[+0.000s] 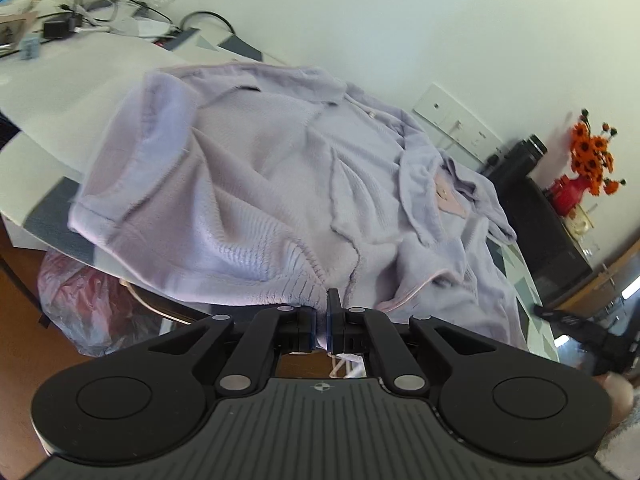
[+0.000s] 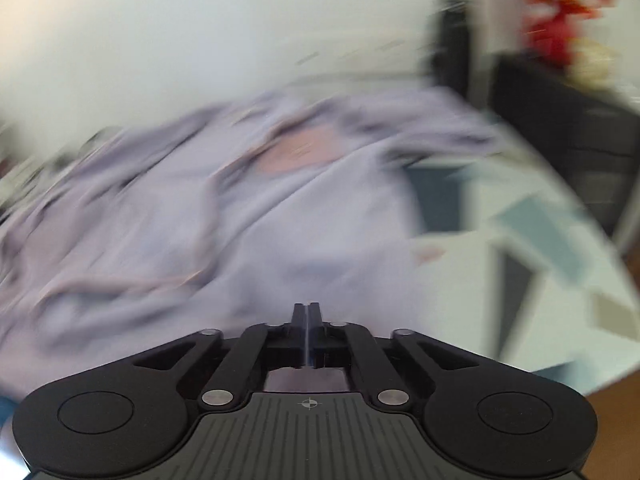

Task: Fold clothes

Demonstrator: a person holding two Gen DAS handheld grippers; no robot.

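A lavender knit garment (image 1: 260,184) lies crumpled across the white patterned table (image 1: 60,80), with its collar at the far side and its ribbed hem toward me. My left gripper (image 1: 325,304) is shut on that hem at the table's near edge, and a fold of cloth shows between the pads. The right wrist view is smeared by motion. In it the same garment (image 2: 280,220) spreads over the table (image 2: 520,264). My right gripper (image 2: 307,310) has its jaws pressed together just above the cloth. Whether any fabric is pinched there is not visible.
A red vase of orange flowers (image 1: 568,192) stands on a black cabinet (image 1: 540,224) at the right. Under the table's left edge sits a reddish plastic bag (image 1: 88,304). Cables and boxes (image 1: 60,24) crowd the far left corner.
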